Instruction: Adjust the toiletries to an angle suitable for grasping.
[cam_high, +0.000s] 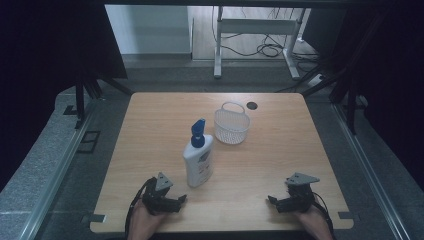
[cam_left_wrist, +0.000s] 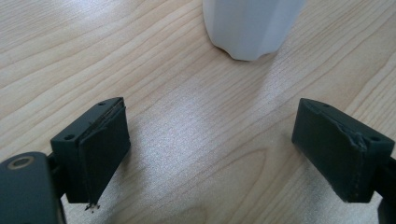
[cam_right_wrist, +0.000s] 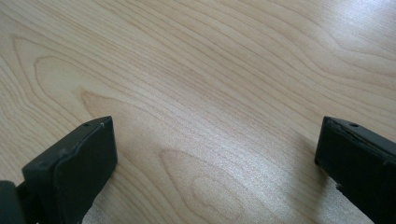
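Light wooden table (cam_high: 280, 165) with rounded corners, seen from the high view. A white plastic pump bottle with a blue nozzle (cam_high: 198, 156) stood upright a little left of the table's centre, toward the near half. Just beyond it to the right sat a small white mesh basket with a loop handle (cam_high: 231, 125), upright, apart from the bottle. A dark round grommet hole (cam_high: 252, 105) lay in the table top near the far edge, just past the basket.

Left gripper (cam_high: 181, 199), black with a grey three-cornered plate on top, rested at the near left of the table in the person's left hand (cam_high: 145, 220), jaws pointing right. It lay near the bottle's base, slightly nearer and to the left of it, not touching. In the left gripper view (cam_left_wrist: 212, 154) the jaws stood wide apart with bare wood between them; the bottle's white base (cam_left_wrist: 250, 28) showed ahead, beyond the jaw tips, clear of both pads. Released, holding nothing.

Right gripper (cam_high: 272, 201), same build, rested at the near right in the right hand (cam_high: 314, 222), jaws pointing left, well apart from bottle and basket. In the right gripper view (cam_right_wrist: 215, 158) the jaws were spread wide over bare table grain, nothing between them. Released too.
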